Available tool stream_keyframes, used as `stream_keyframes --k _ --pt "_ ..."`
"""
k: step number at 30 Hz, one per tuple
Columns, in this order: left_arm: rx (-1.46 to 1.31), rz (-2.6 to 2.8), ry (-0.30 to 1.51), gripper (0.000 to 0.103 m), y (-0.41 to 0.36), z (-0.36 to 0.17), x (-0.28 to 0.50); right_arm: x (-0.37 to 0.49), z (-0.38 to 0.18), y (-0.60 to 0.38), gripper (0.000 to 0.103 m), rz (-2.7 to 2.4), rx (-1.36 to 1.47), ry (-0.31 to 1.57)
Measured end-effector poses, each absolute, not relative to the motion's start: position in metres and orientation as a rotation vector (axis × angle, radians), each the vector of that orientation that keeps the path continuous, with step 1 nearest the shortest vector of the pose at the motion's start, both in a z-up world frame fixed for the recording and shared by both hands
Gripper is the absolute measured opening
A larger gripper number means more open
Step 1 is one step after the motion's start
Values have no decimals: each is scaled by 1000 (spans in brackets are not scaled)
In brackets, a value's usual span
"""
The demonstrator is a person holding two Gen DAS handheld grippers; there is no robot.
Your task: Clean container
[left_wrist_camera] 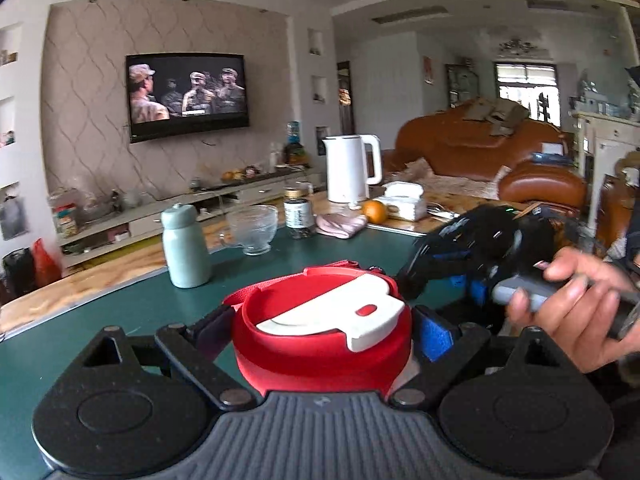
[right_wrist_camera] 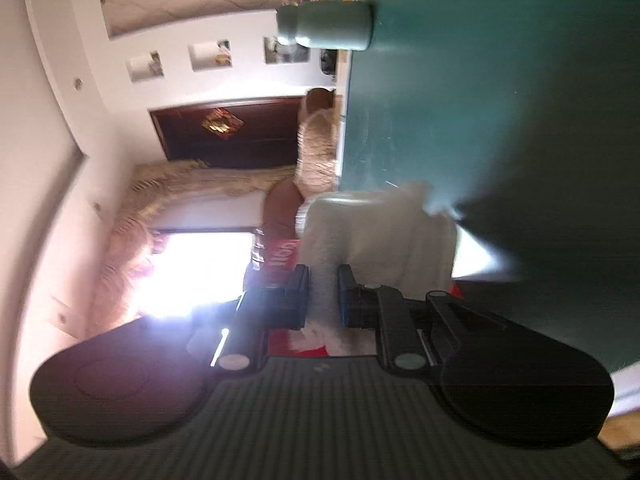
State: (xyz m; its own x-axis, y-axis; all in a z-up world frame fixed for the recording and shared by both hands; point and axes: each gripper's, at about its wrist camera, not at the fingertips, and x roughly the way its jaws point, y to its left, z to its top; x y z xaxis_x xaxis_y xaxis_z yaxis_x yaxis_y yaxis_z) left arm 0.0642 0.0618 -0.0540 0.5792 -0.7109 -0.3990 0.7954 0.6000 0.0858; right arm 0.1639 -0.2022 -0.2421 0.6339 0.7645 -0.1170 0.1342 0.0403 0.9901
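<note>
The red container (left_wrist_camera: 320,344) stands on the green table (left_wrist_camera: 120,320), and the left gripper (left_wrist_camera: 320,320) clamps it by both sides, pads against its wall. Its white lid (left_wrist_camera: 336,316) is on. The right gripper (right_wrist_camera: 323,296), rolled sideways, pinches a white cloth (right_wrist_camera: 372,236) close by the container. I'd say wiping is just underway, most of it left. I count one container, one cloth, one pale bottle (left_wrist_camera: 185,246), one glass bowl (left_wrist_camera: 253,229), one kettle (left_wrist_camera: 350,168), one orange (left_wrist_camera: 374,211).

Red glossy plastic container (left_wrist_camera: 320,344) with smooth white plastic lid (left_wrist_camera: 340,316); matt green table mat (left_wrist_camera: 120,312); fluffy white cloth (right_wrist_camera: 380,236); clear ribbed glass bowl (left_wrist_camera: 252,228); matt pale-green bottle (left_wrist_camera: 185,246).
</note>
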Motion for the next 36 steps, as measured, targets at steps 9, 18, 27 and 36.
stream_keyframes --k 9,18,27,36 --pt "296 -952 357 96 67 -56 70 138 -238 -232 18 407 1262 860" --pt "302 -962 360 96 71 -57 72 142 -189 -273 19 505 1301 665" --pt "293 -966 366 96 73 -58 73 135 -271 -211 19 527 1494 893" --pt "119 -855 504 103 79 -58 79 125 -261 -206 19 535 1438 880"
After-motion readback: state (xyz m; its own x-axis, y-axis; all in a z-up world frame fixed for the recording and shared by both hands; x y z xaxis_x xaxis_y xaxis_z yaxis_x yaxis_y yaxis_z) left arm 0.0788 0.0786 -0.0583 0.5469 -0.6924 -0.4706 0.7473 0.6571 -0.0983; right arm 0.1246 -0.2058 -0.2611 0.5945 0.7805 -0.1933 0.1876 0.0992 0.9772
